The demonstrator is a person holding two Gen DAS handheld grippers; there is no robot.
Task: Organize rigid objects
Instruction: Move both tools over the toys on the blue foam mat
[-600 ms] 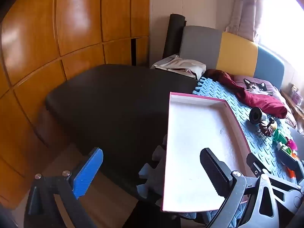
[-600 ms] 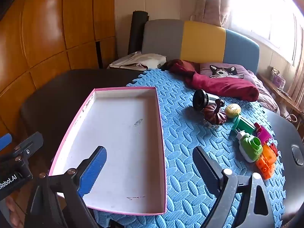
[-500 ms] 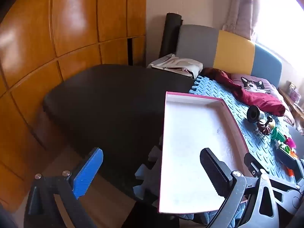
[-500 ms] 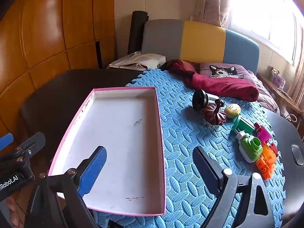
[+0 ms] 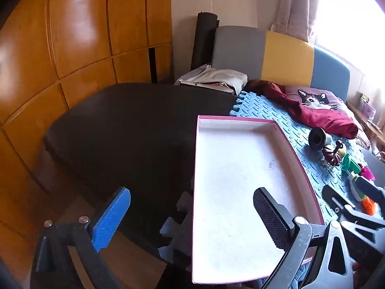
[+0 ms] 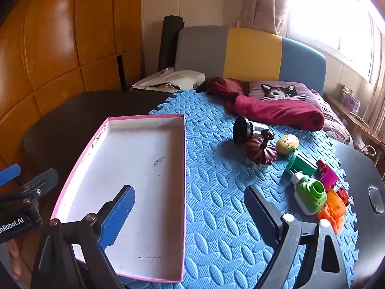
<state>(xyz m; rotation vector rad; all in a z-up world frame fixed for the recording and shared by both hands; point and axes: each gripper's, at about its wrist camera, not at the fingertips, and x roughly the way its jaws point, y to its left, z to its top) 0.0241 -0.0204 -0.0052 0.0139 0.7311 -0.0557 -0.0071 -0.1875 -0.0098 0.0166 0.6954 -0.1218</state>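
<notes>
A white tray with a pink rim (image 6: 144,180) lies on the blue foam mat, with nothing in it; in the left wrist view the tray (image 5: 235,168) fills the middle. To its right stand several toys: a black funnel-shaped piece (image 6: 241,130), a dark red pumpkin (image 6: 261,151), a yellow ball (image 6: 287,143), a green block (image 6: 302,166), a green-and-white toy (image 6: 309,196), and magenta (image 6: 328,177) and orange (image 6: 333,208) pieces. My right gripper (image 6: 190,190) hovers open over the tray's right rim, holding nothing. My left gripper (image 5: 191,192) is open above the tray's left rim.
The blue foam mat (image 6: 216,216) covers part of a black table (image 5: 132,132). A dark red cloth (image 6: 272,110) and a cat cushion (image 6: 279,91) lie at the back, before a grey, yellow and blue backrest. Wooden panels (image 5: 72,48) line the left wall.
The left wrist view has swung a little to the right, so the tray sits further left in it. The right gripper has held still. Both grippers stay open.
</notes>
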